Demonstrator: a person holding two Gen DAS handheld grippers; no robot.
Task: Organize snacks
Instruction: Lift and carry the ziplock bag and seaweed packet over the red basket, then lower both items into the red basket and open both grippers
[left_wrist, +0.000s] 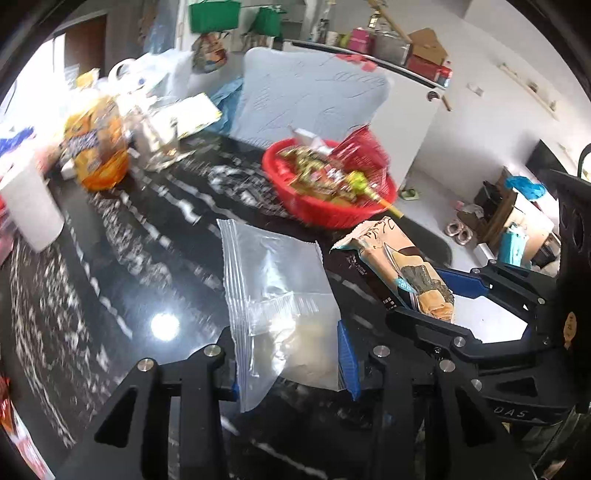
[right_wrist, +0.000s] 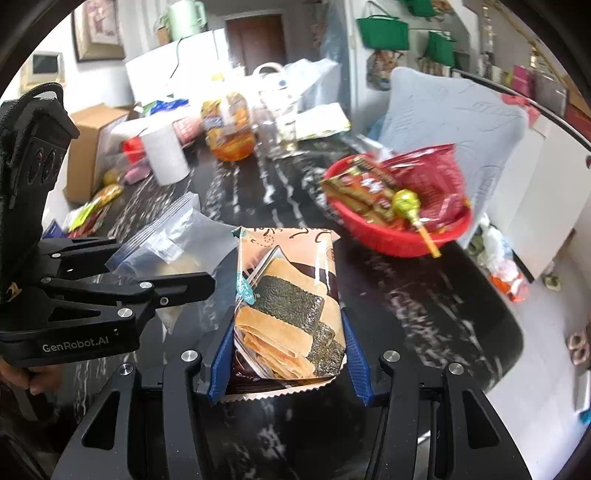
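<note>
My left gripper (left_wrist: 291, 365) is shut on a clear zip bag (left_wrist: 277, 295) and holds it above the dark marble counter (left_wrist: 129, 277). My right gripper (right_wrist: 288, 354) is shut on a seaweed cracker packet (right_wrist: 288, 302), held just right of the bag; the packet also shows in the left wrist view (left_wrist: 399, 266). The zip bag shows in the right wrist view (right_wrist: 173, 240), with the left gripper (right_wrist: 147, 291) at the left. A red basket (left_wrist: 332, 184) of snacks, with a lollipop (right_wrist: 406, 203) in it, stands beyond on the counter near its right edge (right_wrist: 399, 218).
An orange snack bag (left_wrist: 98, 144), a white paper roll (left_wrist: 31, 206), clear glassware (right_wrist: 273, 125) and a cardboard box (right_wrist: 92, 140) crowd the counter's far left. A pale blue cushion (left_wrist: 310, 96) stands behind the basket. The counter edge drops to a white floor on the right.
</note>
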